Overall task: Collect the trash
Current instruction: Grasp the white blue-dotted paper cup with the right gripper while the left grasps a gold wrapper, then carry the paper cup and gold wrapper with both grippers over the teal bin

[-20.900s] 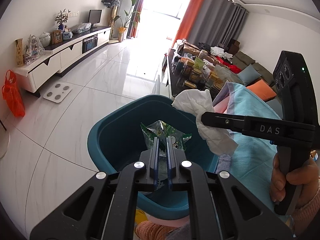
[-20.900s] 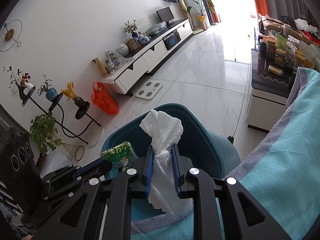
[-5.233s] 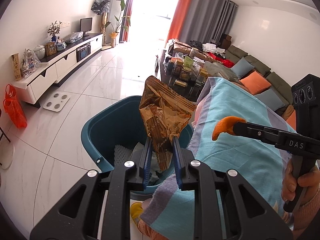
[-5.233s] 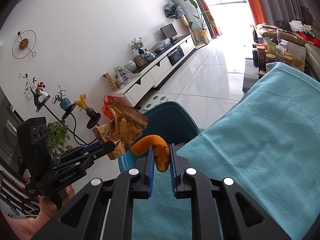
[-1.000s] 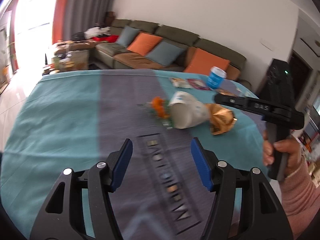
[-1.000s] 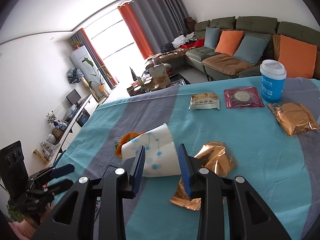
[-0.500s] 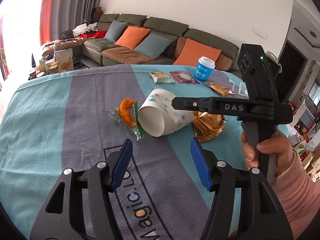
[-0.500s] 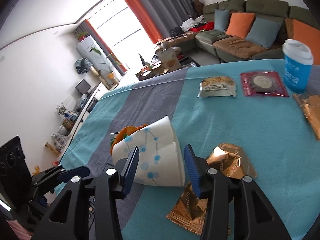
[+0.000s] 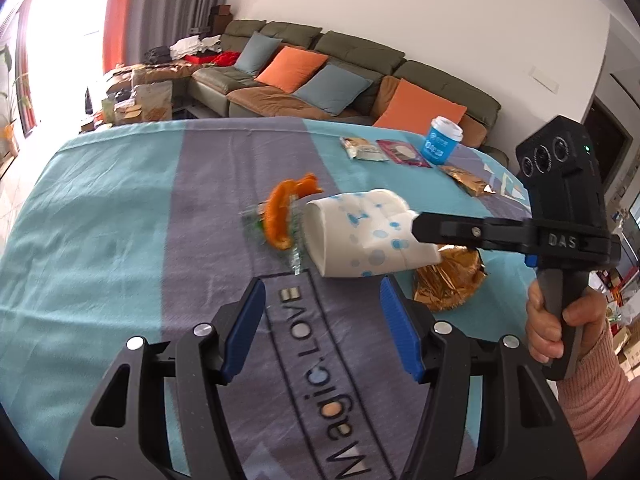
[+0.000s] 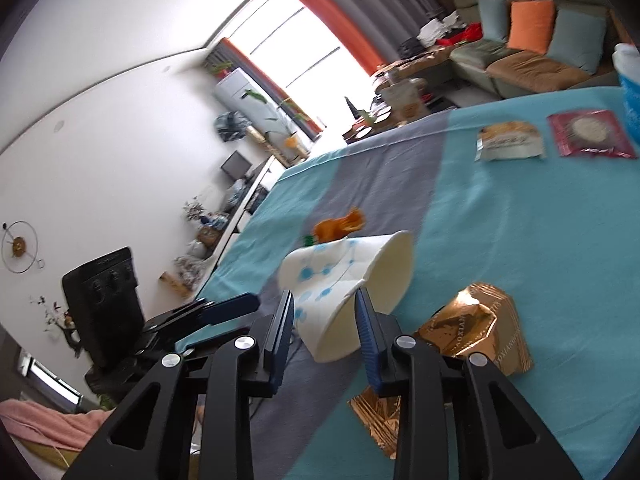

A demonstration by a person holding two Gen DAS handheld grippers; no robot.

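A white paper cup with blue dots (image 9: 352, 236) (image 10: 344, 276) lies tipped on its side, mouth toward the orange peel (image 9: 280, 216) (image 10: 340, 226). My right gripper (image 10: 323, 300) (image 9: 420, 224) has the cup between its blue pads; its jaws are closing and the cup's wall is squashed flat where they press. The peel rests on a clear green-edged wrapper (image 9: 260, 220). A crumpled gold wrapper (image 9: 448, 276) (image 10: 476, 328) lies just behind the cup. My left gripper (image 9: 322, 292) (image 10: 224, 306) hovers open over the cloth in front of the cup, with nothing between its fingers.
The table wears a teal and grey cloth (image 9: 100, 220). At its far side stand a blue lidded cup (image 9: 442, 144) (image 10: 630, 80), a pale snack packet (image 9: 362, 148) (image 10: 508, 140), a red packet (image 9: 404, 152) (image 10: 590, 134) and a flat gold packet (image 9: 466, 180). A sofa lies beyond.
The right gripper's jaws widened around the cup, then narrowed onto it, flattening its wall, and the gripper tipped downward. The left gripper drew slightly nearer the cup and stayed open.
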